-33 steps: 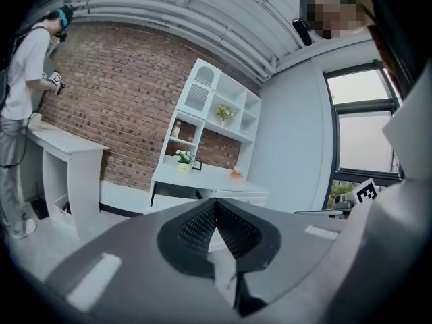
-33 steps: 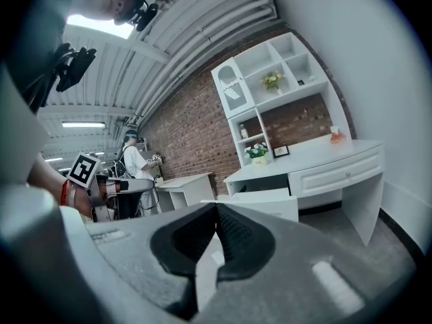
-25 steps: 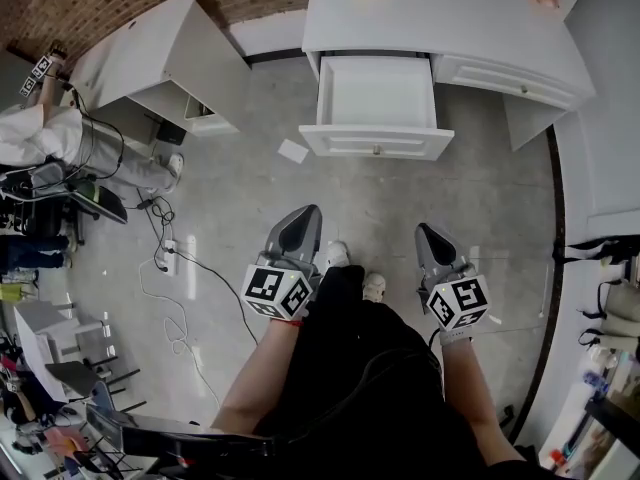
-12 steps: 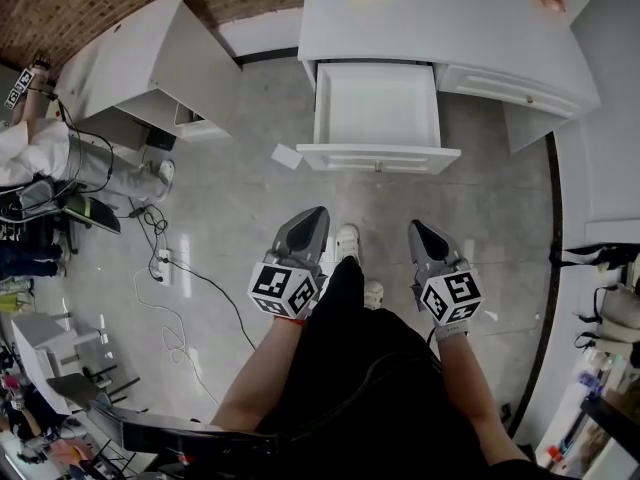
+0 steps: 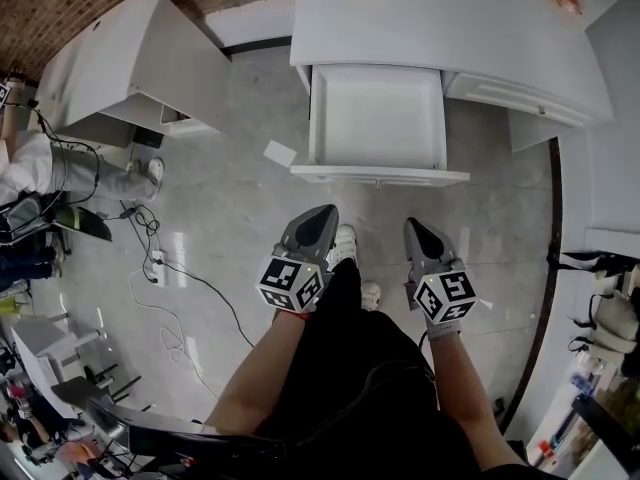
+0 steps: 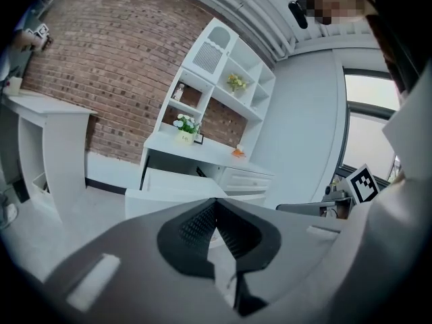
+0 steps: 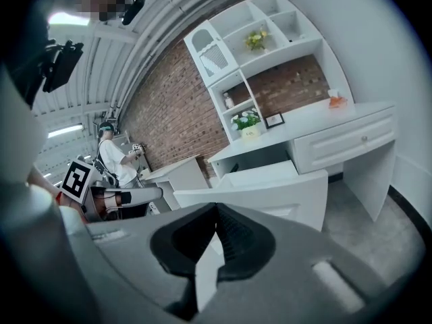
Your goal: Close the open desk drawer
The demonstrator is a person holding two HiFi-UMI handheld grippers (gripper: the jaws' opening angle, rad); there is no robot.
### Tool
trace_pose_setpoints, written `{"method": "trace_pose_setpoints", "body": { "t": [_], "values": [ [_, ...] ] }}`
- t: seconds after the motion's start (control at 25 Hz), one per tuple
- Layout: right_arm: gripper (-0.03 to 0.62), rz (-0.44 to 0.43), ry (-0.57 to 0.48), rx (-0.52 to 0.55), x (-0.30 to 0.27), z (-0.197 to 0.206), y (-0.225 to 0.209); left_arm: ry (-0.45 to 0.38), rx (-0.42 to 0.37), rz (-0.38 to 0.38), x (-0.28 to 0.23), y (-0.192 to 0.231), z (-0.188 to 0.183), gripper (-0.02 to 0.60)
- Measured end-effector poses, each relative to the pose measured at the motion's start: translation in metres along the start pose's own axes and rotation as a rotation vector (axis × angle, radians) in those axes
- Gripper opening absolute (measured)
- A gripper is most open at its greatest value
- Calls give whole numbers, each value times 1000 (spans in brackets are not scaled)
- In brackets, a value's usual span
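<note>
The white desk point(image 5: 450, 28) stands at the top of the head view with its left drawer point(image 5: 377, 118) pulled far out and empty; the drawer front point(image 5: 380, 175) faces me. My left gripper point(image 5: 318, 216) and right gripper point(image 5: 412, 226) hang side by side a short way in front of that drawer front, both shut with nothing held. The open drawer point(image 6: 177, 185) shows past the shut jaws in the left gripper view. In the right gripper view the drawer front point(image 7: 270, 196) fills the middle, with the closed right drawer point(image 7: 347, 142) beside it.
A second white desk point(image 5: 130, 58) stands at the left by the brick wall. A paper scrap point(image 5: 280, 153) lies on the floor left of the drawer. Cables point(image 5: 170, 268) and a seated person point(image 5: 60, 163) are at far left. My feet point(image 5: 345, 243) are below the grippers.
The desk and open drawer have come nearer in the head view as I stepped forward. Both grippers kept their shut pose and sit closer to the drawer front.
</note>
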State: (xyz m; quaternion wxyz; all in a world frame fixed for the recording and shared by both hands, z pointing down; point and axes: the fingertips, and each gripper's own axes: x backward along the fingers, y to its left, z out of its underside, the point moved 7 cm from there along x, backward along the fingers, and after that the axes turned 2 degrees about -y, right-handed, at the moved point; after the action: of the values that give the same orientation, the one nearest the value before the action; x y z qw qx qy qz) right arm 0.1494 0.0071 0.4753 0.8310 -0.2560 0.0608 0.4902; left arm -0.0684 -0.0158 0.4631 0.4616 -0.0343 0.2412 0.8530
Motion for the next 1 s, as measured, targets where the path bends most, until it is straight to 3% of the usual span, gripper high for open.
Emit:
{"method": "trace_pose_setpoints", "body": {
  "t": [0.52, 1.0],
  "values": [
    [2, 153, 108, -15, -75, 0, -27, 98, 62, 16, -60, 44, 19, 3],
    [2, 215, 119, -35, -103, -8, -38, 150, 75, 111, -86, 58, 11, 3]
  ]
}}
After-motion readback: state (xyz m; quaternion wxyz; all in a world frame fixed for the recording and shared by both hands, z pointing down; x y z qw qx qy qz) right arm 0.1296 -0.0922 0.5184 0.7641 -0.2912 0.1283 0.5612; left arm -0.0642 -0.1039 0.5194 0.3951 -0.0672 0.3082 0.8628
